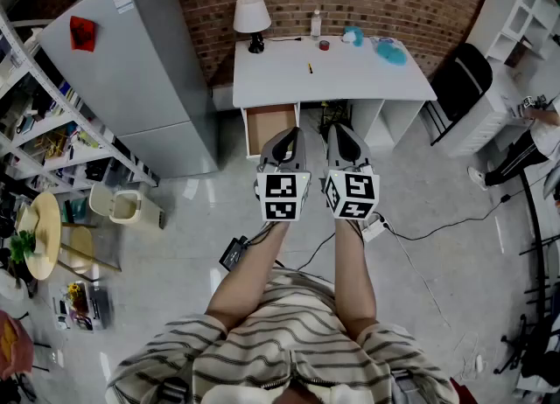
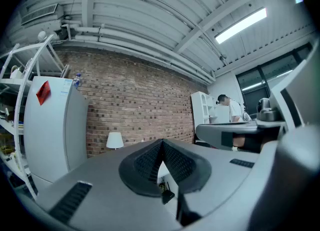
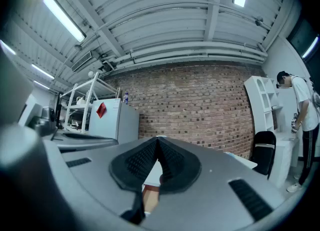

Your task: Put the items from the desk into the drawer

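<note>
**Head view, looking steeply down.** The left gripper (image 1: pixel 288 135) and right gripper (image 1: pixel 343 130) are held side by side at frame centre, each on a bare forearm. Their marker cubes cover much of each body. Both pairs of jaws are clenched, pads meeting at the tips with nothing between them, as each gripper view shows.

The white desk (image 1: pixel 350 83) stands in the upper centre against a brick wall. On its top are:
- a lamp (image 1: pixel 251 17) at the left corner
- a clear bottle (image 1: pixel 316 24)
- a small red object (image 1: pixel 325 45)
- a pale blue object (image 1: pixel 353 36)
- a teal object (image 1: pixel 391 51)
- a thin yellow stick (image 1: pixel 310 67)

The last four are too small to identify further.

The drawer (image 1: pixel 267 124) under the desk's left end is pulled open. The left gripper's tip overlaps its lower right corner, and only a brown inner floor shows.

A person (image 1: pixel 535 135) at the right edge is cut off by the frame. In both gripper views the grey gripper body fills the lower half and hides most of the desk.
</note>
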Demonstrator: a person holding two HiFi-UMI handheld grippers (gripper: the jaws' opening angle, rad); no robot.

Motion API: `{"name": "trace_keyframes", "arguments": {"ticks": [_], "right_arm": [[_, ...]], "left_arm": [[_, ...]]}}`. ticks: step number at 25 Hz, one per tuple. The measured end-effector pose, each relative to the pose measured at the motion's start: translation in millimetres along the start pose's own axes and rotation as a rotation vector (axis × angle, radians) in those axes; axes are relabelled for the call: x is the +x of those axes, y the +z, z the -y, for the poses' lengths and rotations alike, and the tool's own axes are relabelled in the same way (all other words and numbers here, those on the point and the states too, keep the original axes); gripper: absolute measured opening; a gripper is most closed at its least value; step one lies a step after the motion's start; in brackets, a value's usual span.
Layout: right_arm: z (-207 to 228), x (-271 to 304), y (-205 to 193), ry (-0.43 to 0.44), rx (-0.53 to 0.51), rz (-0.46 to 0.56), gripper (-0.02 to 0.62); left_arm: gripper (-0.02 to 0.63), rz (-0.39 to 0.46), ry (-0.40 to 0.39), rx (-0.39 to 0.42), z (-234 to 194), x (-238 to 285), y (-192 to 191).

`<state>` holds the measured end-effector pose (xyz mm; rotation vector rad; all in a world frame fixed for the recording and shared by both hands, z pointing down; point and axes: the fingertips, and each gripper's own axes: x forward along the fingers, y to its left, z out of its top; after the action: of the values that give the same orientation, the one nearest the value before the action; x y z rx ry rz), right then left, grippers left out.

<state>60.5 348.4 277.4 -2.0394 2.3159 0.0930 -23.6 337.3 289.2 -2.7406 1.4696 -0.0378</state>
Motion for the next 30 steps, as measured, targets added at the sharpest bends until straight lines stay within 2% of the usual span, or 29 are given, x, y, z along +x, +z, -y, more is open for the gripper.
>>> {"name": "trace_keyframes", "arguments": {"ticks": [14, 20, 30], "right_arm": [[13, -7, -5, 0.005, 0.015, -0.019, 0.011], [34, -9, -11, 0.03, 0.055, -0.041, 0.011], [78, -22, -21, 0.066, 0.06, -0.053, 0.011]], "left_arm": [[0.005, -0.023, 0.004, -0.001, 16, 4, -4], [0.005, -0.035, 0.017, -0.02, 32, 15, -12], [0.005, -0.057, 0.088, -0.014, 65, 26, -17]]}}
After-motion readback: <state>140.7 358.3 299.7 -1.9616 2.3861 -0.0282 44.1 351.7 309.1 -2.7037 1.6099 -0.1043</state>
